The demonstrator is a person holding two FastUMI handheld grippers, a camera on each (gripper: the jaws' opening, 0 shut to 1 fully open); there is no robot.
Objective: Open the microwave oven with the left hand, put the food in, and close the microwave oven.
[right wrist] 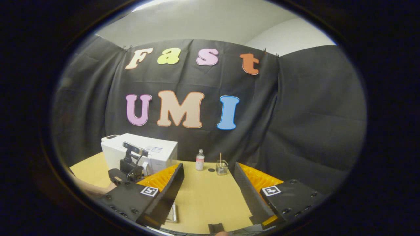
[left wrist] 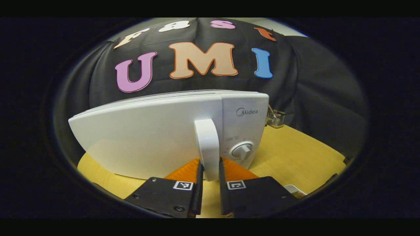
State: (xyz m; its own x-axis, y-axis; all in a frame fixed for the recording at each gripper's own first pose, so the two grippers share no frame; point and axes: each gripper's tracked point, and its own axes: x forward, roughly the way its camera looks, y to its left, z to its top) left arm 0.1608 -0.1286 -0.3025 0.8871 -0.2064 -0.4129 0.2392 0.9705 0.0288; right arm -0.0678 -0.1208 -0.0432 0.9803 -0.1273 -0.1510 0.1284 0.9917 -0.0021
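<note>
Left tool (left wrist: 210,170) clamped on microwave (left wrist: 147,141) handle (left wrist: 207,147); right tool (right wrist: 208,186) apart. Risk: handle slips, or microwave drags on table (left wrist: 295,154).

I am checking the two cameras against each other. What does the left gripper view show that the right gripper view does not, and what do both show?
Left gripper view: the left claw closed on the white door handle of the microwave, with the control knob beside it.

Right gripper view: the right claw open and holding nothing above the table, a small bottle standing near the cloth wall, and the other gripper at the microwave's front.

Both: the white microwave, the yellow table and a small glass jar.
</note>
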